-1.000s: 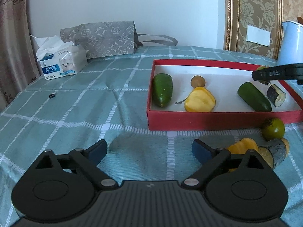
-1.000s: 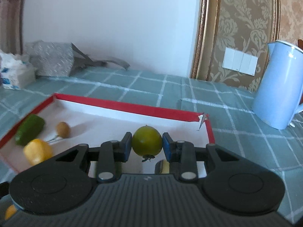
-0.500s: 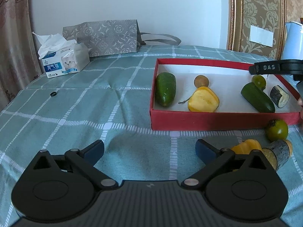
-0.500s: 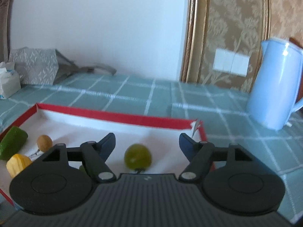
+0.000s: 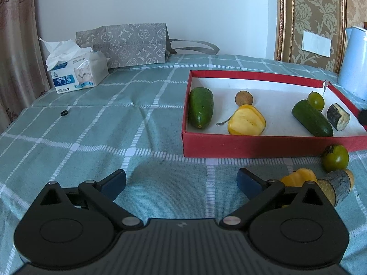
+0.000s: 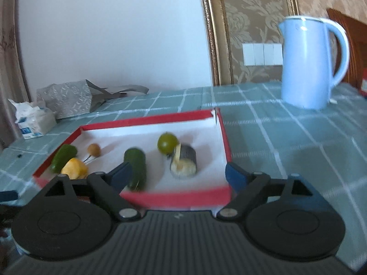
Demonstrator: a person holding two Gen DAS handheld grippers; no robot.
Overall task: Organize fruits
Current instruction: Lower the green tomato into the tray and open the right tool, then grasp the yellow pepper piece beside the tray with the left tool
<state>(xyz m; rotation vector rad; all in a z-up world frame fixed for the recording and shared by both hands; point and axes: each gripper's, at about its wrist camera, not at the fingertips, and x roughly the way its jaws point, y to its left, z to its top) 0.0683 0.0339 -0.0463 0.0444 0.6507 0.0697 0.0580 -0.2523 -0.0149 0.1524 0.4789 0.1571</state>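
A red box (image 5: 252, 145) (image 6: 179, 198) with a white floor holds a small green tomato (image 5: 316, 99) (image 6: 167, 142), two green cucumber pieces (image 5: 201, 106) (image 5: 311, 118), a yellow pepper (image 5: 247, 120), a brown round fruit (image 5: 243, 97) and an eggplant chunk (image 5: 337, 119) (image 6: 184, 162). Outside it, on the cloth, lie another green tomato (image 5: 335, 157), a yellow pepper piece (image 5: 298, 176) and an eggplant piece (image 5: 337, 186). My right gripper (image 6: 177, 175) hangs before the box's near wall, its jaws opening with nothing between them. My left gripper (image 5: 181, 180) is open over bare cloth.
A blue kettle (image 6: 307, 61) stands right of the box. A tissue pack (image 5: 78, 73) and a grey patterned bag (image 5: 123, 43) sit at the back left. A small black ring (image 5: 65, 112) lies on the checked green tablecloth (image 5: 91, 126).
My right gripper let go of the small green tomato, which now lies in the box, opened wide and drew back toward the near wall. The left gripper stayed put.
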